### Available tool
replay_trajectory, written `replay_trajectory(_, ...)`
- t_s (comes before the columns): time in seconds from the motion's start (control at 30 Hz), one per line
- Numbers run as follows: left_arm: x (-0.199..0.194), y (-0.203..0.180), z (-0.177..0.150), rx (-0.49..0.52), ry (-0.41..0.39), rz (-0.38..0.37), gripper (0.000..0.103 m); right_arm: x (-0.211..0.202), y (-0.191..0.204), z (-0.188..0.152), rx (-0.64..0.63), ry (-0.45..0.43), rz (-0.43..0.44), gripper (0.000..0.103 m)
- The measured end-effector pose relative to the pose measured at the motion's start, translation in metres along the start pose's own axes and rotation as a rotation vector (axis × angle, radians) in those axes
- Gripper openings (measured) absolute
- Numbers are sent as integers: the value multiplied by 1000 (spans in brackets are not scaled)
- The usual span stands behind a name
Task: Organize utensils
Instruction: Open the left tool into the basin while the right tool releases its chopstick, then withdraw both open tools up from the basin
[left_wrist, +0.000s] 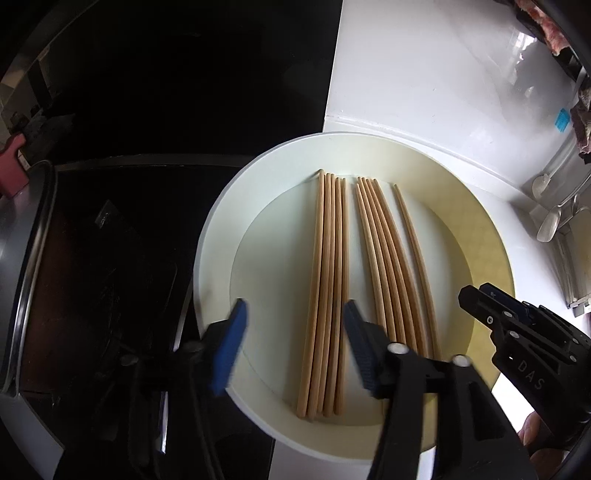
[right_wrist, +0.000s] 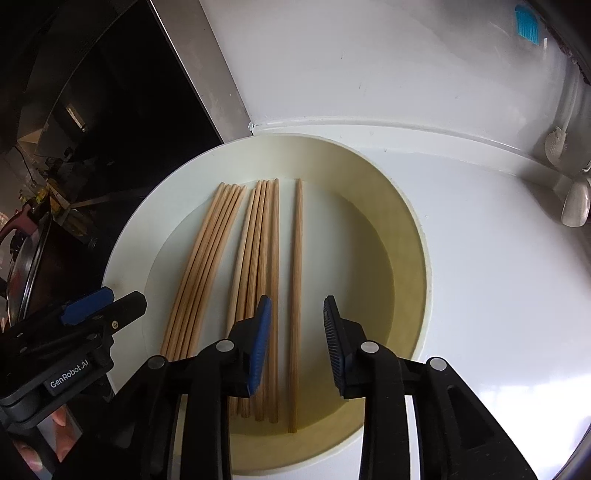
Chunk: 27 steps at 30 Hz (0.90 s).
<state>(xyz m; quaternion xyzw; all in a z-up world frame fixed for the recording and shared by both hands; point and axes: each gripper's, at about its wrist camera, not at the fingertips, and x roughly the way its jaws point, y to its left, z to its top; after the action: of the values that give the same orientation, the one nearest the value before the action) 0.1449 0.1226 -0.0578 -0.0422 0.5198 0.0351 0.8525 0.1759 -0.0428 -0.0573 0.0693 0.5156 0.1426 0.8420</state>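
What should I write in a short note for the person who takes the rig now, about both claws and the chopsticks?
Left claw: open, holding nothing, above the left bundle of chopsticks.
Right claw: open, empty, its fingers on either side of the single chopstick without pressing it.
All chopsticks lie in the round white tray: the left bundle, a middle bundle, one stick apart on the right.
Done: sticks laid lengthwise in groups.
Left, probably: join the single stick to a bundle.
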Motion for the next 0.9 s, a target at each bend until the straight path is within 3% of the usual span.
replay_trajectory(0.03,-5,-1,-2,-3,-11,1,68,-6,0,-2,-4,-4,-1,42)
replay_trajectory(0.2,-22,-3,-4,-3,-50,24,68,-22,-3,-7,-3,-8,-24,47)
replay_trajectory(0.53,-64,-12,-6,-19,-131,50,79,-57,-5,-15,-12,-18,-27,61)
replay_trajectory(0.9,-89,-22,-13,-26,-168,67,85,-88,-8,-21,2,-49,-38,67)
